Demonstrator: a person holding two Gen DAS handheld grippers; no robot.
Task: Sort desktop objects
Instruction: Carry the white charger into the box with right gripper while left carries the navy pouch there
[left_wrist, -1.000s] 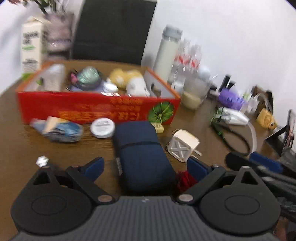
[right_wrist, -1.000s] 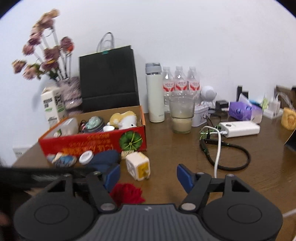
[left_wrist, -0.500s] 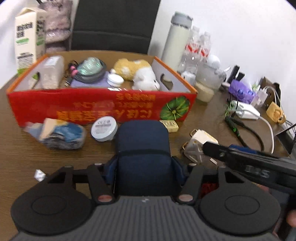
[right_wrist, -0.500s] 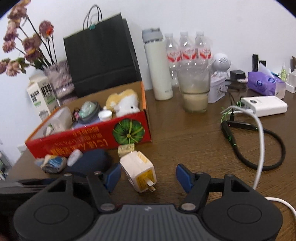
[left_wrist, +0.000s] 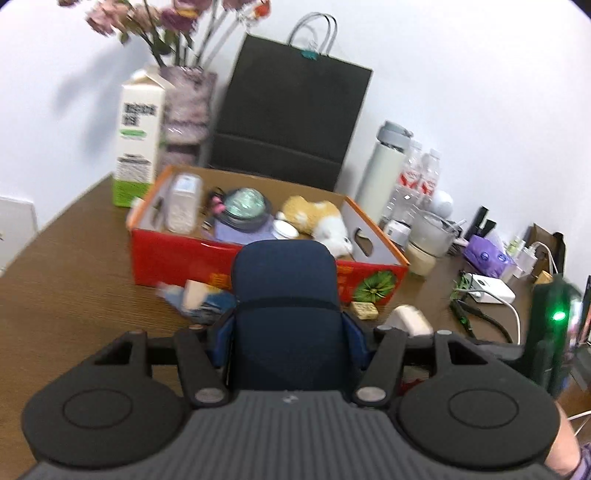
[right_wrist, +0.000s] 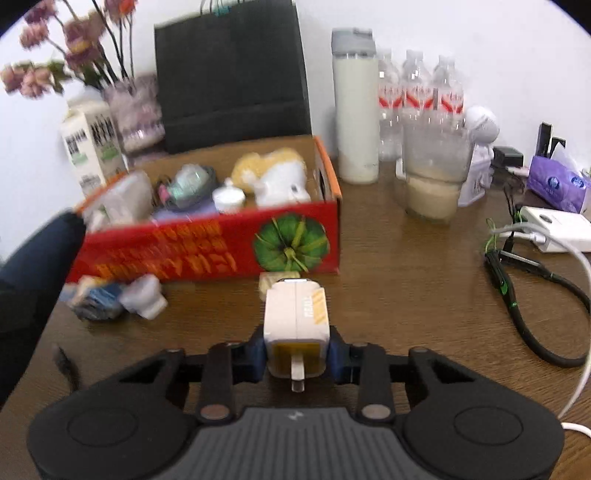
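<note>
two hand-held grippers, each with a thing between the fingers

the left hand-held gripper (left_wrist: 286, 330) is clamped on a dark blue case (left_wrist: 286, 295). its blue pads press both sides of the case, which stands out forward, above the counter (left_wrist: 66, 295), with its far end before the front wall of the red cardboard box (left_wrist: 177, 258).

the right hand-held gripper (right_wrist: 295, 356) has a white and yellow plug adapter (right_wrist: 295, 317) between its fingers. the jaws are closing and the blue pads already touch the two sides of the adapter. one metal pin of the adapter points back to the camera. there is grey writing on its top side, but it is too blurred to read.

just beyond the adapter a small beige block (right_wrist: 275, 277) lies at the foot of the box. more to the left, also before the box, are a crumpled blue and white packet (right_wrist: 98, 297) and a small white container (right_wrist: 144, 297).

the front of the box carries orange characters, upside down and blurred, and a picture of a green pumpkin (right_wrist: 290, 243). inside are a yellow and white plush toy (right_wrist: 275, 175), a small white jar (right_wrist: 228, 195) and a round greenish thing (right_wrist: 188, 181).

behind the box stand a black paper bag (left_wrist: 291, 118) and a milk carton (left_wrist: 138, 136) with a green band; its print is not readable. to the right are a white bottle with grey lid (right_wrist: 355, 107), water bottles with red labels (right_wrist: 419, 99), a purple tissue pack (right_wrist: 557, 186) and a white power bank (right_wrist: 557, 227).
</note>
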